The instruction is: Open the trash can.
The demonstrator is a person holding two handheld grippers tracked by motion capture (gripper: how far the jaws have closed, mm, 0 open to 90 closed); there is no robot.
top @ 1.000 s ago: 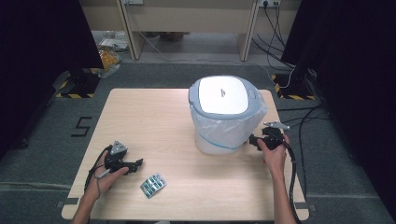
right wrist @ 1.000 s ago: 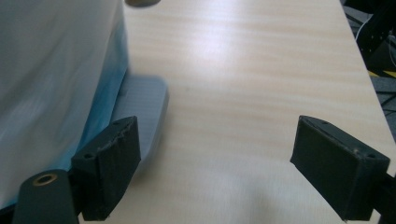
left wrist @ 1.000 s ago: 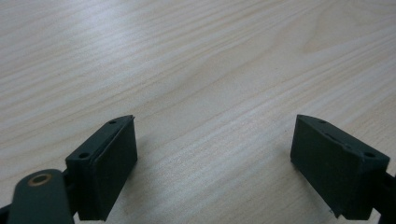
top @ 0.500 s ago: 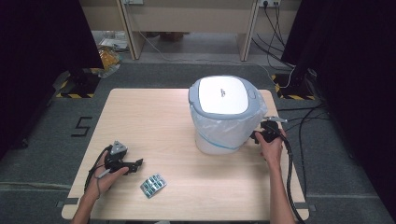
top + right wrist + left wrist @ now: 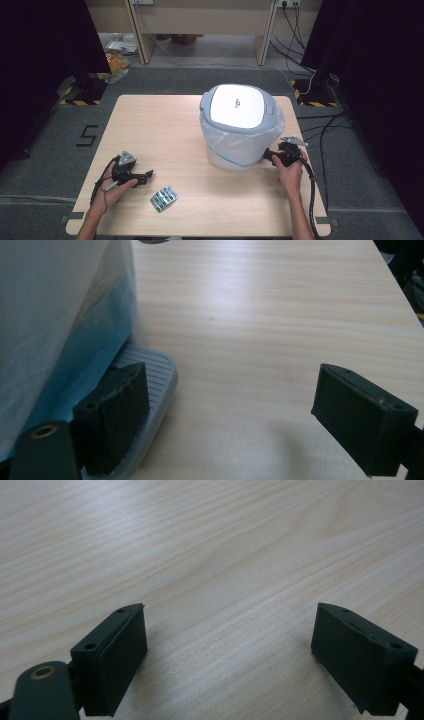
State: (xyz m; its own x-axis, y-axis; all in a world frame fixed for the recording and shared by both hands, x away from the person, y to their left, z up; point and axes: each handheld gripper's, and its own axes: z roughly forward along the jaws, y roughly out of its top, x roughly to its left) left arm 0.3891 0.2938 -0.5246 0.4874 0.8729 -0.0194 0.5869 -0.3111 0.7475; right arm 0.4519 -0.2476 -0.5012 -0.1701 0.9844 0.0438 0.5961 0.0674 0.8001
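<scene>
bin (image 5: pixel 239 125): white, lidded, bag-lined; base hidden by the bag
pedal (image 5: pixel 150 375): grey, at the bin's foot, partly covered by one jaw
right gripper (image 5: pixel 230 425): jaws wide apart, gripping nothing, one resting on the pedal
left gripper (image 5: pixel 230 660): well left of the bin, wide open, empty
pill pack (image 5: pixel 164 198): just beside it, print unreadable

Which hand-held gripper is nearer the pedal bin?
Right. The right hand-held gripper is at the pedal bin's base, one jaw over its foot pedal. The left hand-held gripper sits well apart, near the blister pack.
</scene>
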